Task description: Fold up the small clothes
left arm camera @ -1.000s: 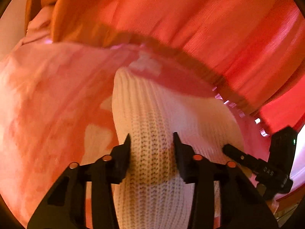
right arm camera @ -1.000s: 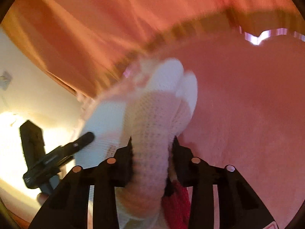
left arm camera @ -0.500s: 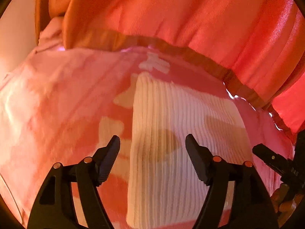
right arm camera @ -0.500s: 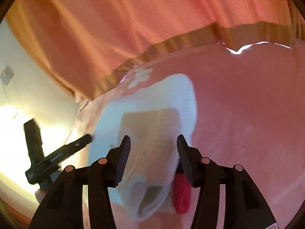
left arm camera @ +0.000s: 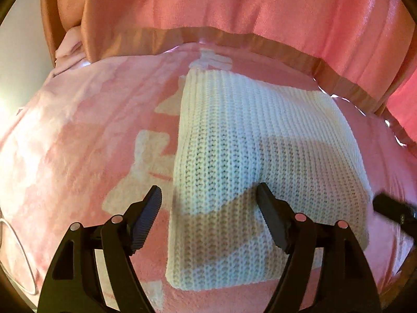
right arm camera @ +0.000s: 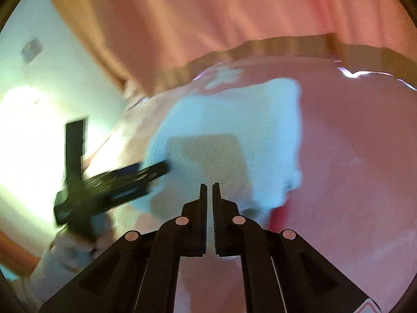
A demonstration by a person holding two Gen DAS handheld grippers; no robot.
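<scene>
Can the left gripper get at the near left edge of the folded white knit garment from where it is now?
Probably yes. The left gripper is open above the folded white knit garment on the pink blanket, with nothing between them; the right gripper is shut and off it.

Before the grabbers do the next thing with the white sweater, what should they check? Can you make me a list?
1. Sweater lies flat in a folded block on the pink blanket: ok.
2. Left gripper has let go, jaws wide apart with nothing between them: ok.
3. Right gripper is free of cloth, jaws nearly together with nothing pinched: ok.
4. Folded edges are even: left and near edges look straight in the left view; the far right side in the right view is blurred: cannot tell.
5. Red thing peeking out at the sweater's near right corner is tucked away: not ok, it shows.
6. Is the fold finished? Cannot tell.
</scene>
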